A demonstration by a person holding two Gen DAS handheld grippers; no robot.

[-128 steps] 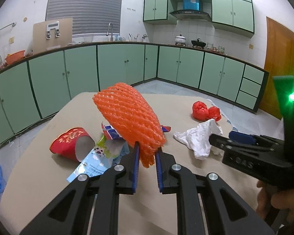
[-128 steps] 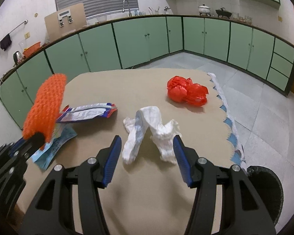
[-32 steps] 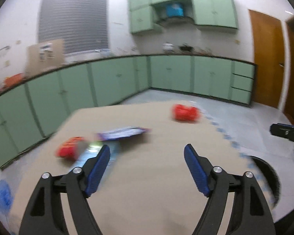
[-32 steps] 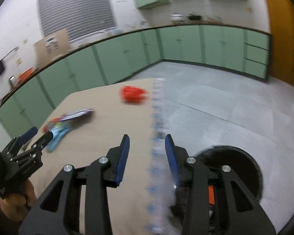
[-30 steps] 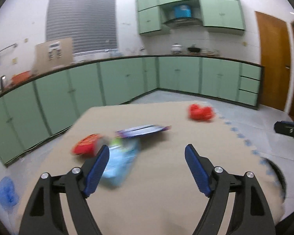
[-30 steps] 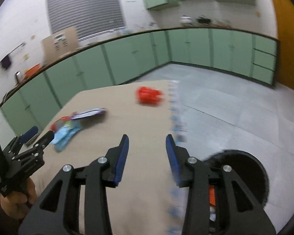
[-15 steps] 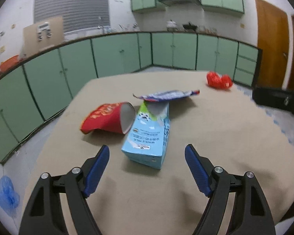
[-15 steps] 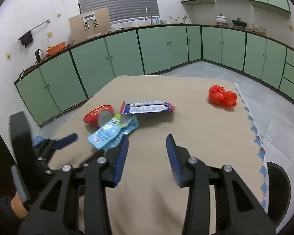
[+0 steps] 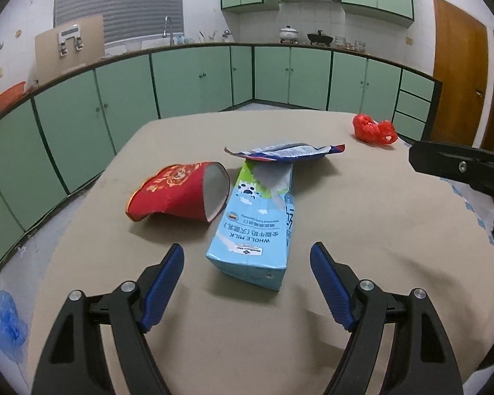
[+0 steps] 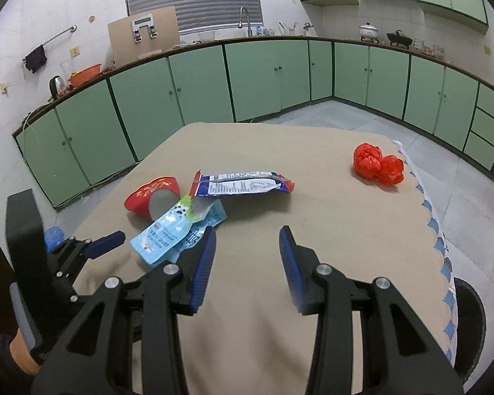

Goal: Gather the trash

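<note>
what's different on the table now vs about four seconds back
The orange foam net that the left gripper held and the white crumpled tissue in front of the right gripper are gone from the table. Both jaws now stand open and empty, the left lined up on the milk carton. The red cup, snack wrapper and red bag lie as before.
</note>
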